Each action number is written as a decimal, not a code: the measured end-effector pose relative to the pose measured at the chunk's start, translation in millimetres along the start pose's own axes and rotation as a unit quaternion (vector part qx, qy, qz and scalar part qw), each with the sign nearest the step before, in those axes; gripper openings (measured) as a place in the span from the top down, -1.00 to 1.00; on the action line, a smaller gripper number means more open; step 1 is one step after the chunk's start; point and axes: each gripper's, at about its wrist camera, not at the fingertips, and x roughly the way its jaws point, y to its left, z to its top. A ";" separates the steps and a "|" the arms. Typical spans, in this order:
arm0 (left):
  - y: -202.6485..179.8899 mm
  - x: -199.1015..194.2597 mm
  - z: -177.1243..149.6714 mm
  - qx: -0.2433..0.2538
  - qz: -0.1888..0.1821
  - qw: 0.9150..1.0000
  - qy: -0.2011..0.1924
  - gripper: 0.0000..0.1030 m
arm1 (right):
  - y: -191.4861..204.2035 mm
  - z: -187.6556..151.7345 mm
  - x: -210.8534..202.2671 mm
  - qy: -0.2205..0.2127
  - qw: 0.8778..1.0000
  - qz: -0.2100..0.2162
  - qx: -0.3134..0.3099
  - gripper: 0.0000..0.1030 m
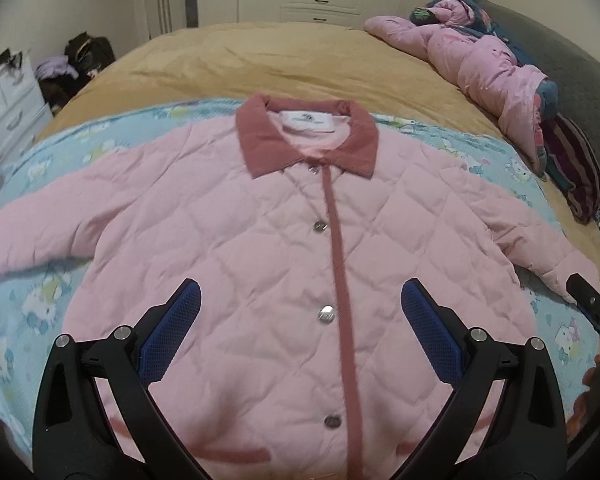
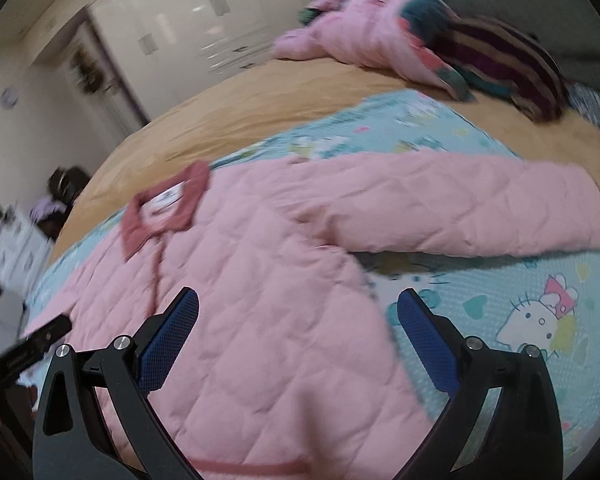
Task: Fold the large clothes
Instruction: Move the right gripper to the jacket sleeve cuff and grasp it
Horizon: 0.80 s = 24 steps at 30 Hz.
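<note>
Hovering pre-fold: pink quilted jacket (image 1: pixel 284 240) laid flat, front up, buttoned, on cartoon-print sheet (image 1: pixel 32 312) over the bed (image 1: pixel 260 60). Left hand-held gripper (image 1: pixel 300 336) spread wide above lower front, gripping nothing. Right hand-held gripper (image 2: pixel 298 336) equally wide, empty, straddling the jacket's side edge below right sleeve (image 2: pixel 460 212). Probably sleeve fold-in next; needs cuff or side-seam pinch. Open sheet both flanks; clothes pile (image 1: pixel 480 52) far right, well apart.
</note>
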 end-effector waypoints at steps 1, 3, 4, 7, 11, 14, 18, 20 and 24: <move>-2.8 2.8 2.2 0.001 -0.002 1.000 0.001 -0.82 | -9.0 2.6 3.6 0.004 1.000 -0.001 0.013 -0.92; -10.1 9.6 6.4 0.005 -0.002 1.000 0.002 -0.82 | -26.6 7.3 9.7 0.009 0.999 -0.012 0.035 -0.92; -12.5 12.8 7.8 0.007 -0.002 1.000 0.003 -0.82 | -38.3 10.1 12.1 0.007 0.999 -0.020 0.047 -0.92; -20.0 23.3 10.7 0.011 -0.003 1.000 0.009 -0.82 | -66.5 15.9 17.2 0.005 0.996 -0.043 0.078 -0.92; -33.0 37.5 10.9 0.023 -0.019 0.999 0.018 -0.82 | -102.4 23.5 23.5 -0.002 0.991 -0.078 0.112 -0.92; -42.8 48.9 9.4 0.037 -0.014 0.999 0.031 -0.82 | -129.8 28.5 27.2 -0.010 0.985 -0.097 0.144 -0.92; -45.6 62.9 9.7 0.033 -0.011 0.998 0.044 -0.82 | -167.7 31.8 33.2 -0.015 0.974 -0.113 0.196 -0.92; -45.4 67.8 9.0 0.033 -0.006 0.998 0.048 -0.82 | -193.2 30.0 36.3 -0.016 0.963 -0.120 0.242 -0.92; -46.7 70.4 8.0 0.032 -0.008 0.998 0.051 -0.82 | -231.3 27.5 38.7 -0.037 0.943 -0.130 0.304 -0.92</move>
